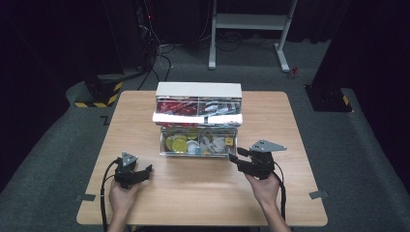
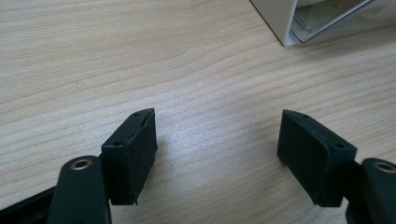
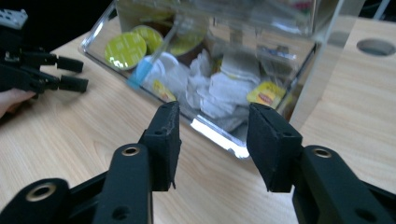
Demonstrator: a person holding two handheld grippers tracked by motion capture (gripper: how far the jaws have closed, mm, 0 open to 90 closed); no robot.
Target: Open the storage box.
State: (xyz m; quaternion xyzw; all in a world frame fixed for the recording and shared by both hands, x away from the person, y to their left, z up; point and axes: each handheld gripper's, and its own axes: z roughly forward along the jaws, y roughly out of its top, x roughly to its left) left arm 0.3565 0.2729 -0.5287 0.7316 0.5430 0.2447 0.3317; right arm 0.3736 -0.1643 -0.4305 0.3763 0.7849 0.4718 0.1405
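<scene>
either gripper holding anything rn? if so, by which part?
Nothing held. Left gripper open over bare table. Right gripper open, empty, just short of the clear drawer holding tea bags.

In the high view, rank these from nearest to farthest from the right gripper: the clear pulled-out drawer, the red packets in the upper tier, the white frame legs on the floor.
From the right gripper:
1. Clear drawer, just ahead and to its left, holding lidded cups and tea bags.
2. Red packets, farther back in the organiser's upper left compartment.
3. White frame legs, beyond the table's far edge on the floor.
</scene>
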